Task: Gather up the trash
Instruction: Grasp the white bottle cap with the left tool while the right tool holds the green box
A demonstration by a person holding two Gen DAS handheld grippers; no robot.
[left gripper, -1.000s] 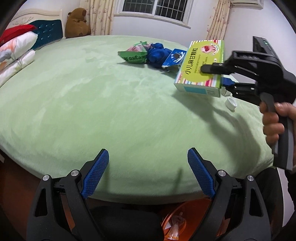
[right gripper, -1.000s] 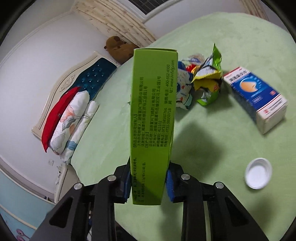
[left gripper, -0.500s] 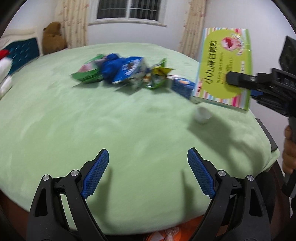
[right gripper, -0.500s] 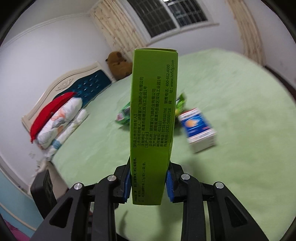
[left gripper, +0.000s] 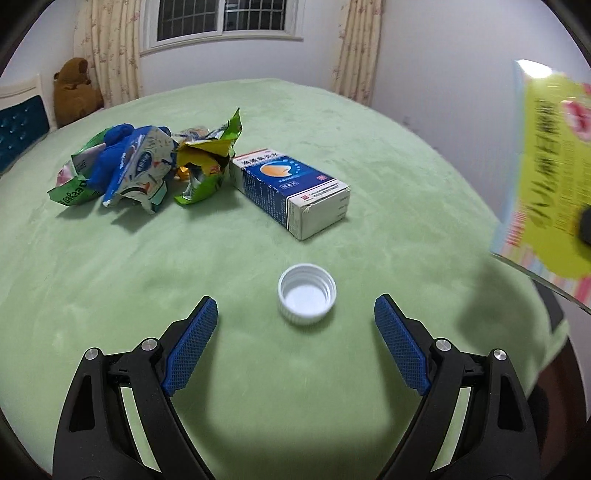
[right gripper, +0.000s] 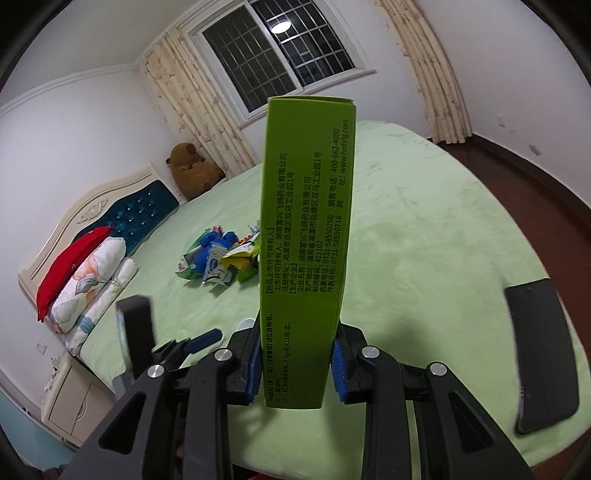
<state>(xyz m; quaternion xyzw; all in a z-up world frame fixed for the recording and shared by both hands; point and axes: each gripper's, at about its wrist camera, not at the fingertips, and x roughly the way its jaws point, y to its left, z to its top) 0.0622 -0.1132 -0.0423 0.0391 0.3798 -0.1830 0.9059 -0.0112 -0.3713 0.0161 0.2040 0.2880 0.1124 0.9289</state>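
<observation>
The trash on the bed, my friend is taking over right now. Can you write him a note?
Right tool: shut on the green box, held up over the bed.
Left tool: open, empty, low over the white cap.
On the bed: the cap, the blue box, a pile of wrappers.
Done: green box picked up.
Left: drop it off, then the cap, blue box and wrappers.

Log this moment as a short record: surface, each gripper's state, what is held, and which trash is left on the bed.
surface: green bedspread
left gripper: open, empty, white bottle cap lying between and just ahead of its fingers
right gripper: shut on green medicine box, held upright
trash left: white bottle cap; blue medicine box; pile of crumpled snack wrappers
background: brown plush toy, window
</observation>
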